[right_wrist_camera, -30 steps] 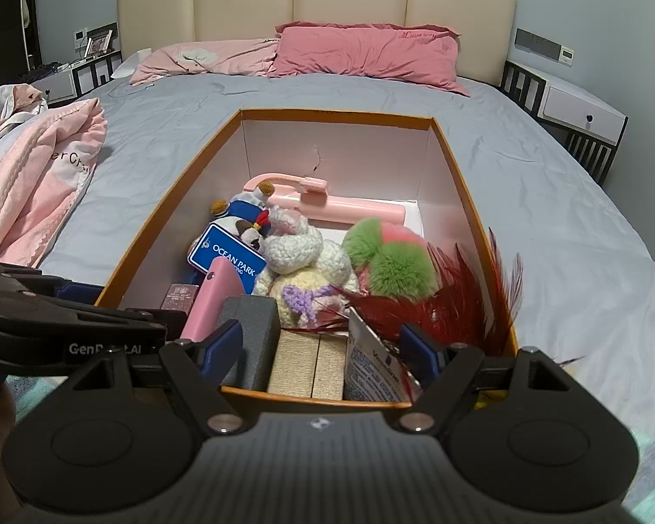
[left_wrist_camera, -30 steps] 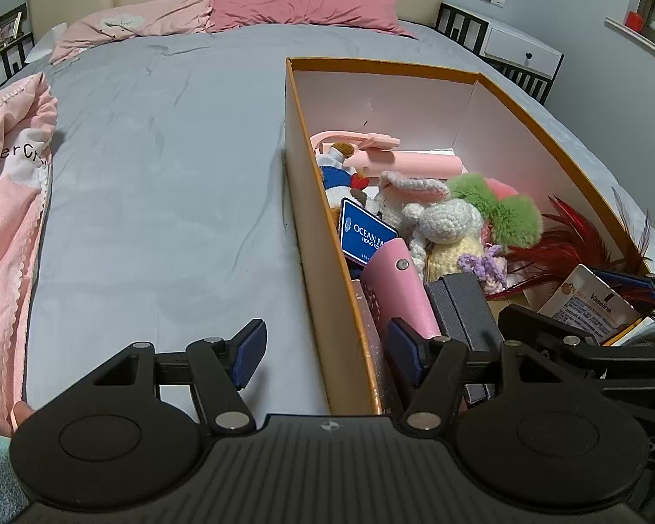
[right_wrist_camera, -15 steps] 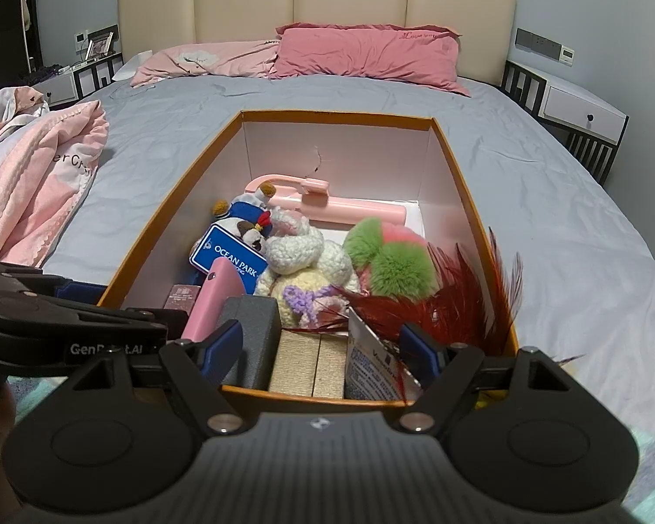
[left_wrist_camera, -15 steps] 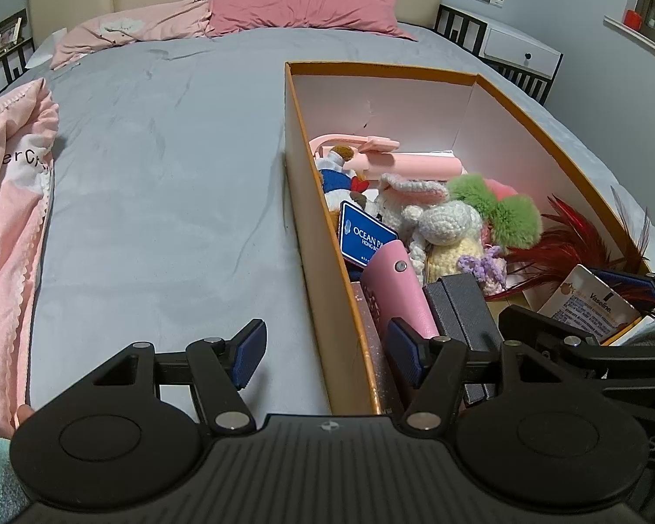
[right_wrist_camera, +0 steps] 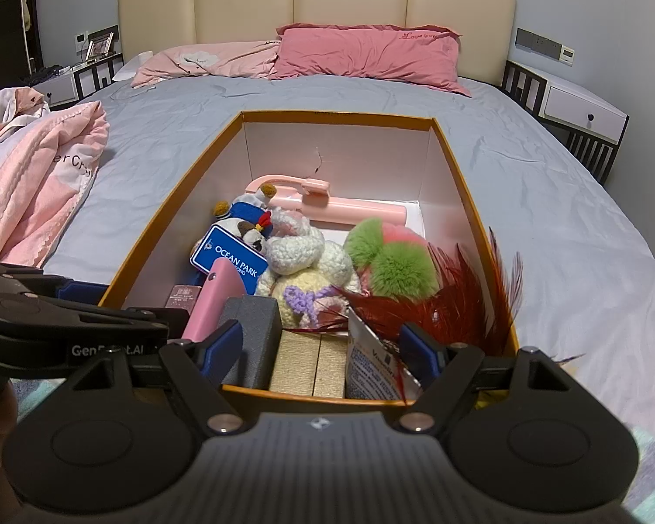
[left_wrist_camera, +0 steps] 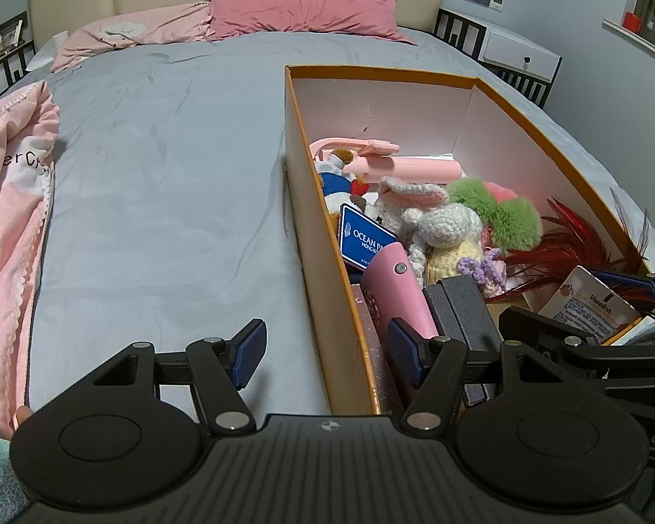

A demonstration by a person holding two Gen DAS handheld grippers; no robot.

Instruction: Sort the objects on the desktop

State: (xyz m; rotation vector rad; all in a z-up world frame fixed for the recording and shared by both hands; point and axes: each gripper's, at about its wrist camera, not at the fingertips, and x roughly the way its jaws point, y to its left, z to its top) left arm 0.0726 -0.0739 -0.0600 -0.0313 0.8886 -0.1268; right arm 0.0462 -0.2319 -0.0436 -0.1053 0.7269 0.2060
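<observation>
An orange box (left_wrist_camera: 380, 71) (right_wrist_camera: 336, 114) with white inner walls lies on the grey bed. It holds a pink stick-like gadget (right_wrist_camera: 349, 209), a blue Ocean Park card (left_wrist_camera: 364, 240) (right_wrist_camera: 229, 255), a crocheted rabbit (left_wrist_camera: 441, 227) (right_wrist_camera: 305, 257), a green and pink pompom (right_wrist_camera: 397, 262), red feathers (right_wrist_camera: 463, 305), a Vaseline packet (left_wrist_camera: 589, 305), a grey case (left_wrist_camera: 458, 305) (right_wrist_camera: 253, 332) and a pink case (left_wrist_camera: 397, 288). My left gripper (left_wrist_camera: 327, 353) is open, its fingers either side of the box's left wall. My right gripper (right_wrist_camera: 321, 347) is open over the box's near end, holding nothing.
A pink quilt (left_wrist_camera: 8, 227) (right_wrist_camera: 35, 183) is heaped at the bed's left edge. Pink pillows (right_wrist_camera: 362, 54) lie by the headboard. White nightstands (right_wrist_camera: 585, 115) flank the bed. Bare grey sheet (left_wrist_camera: 166, 201) spreads left of the box.
</observation>
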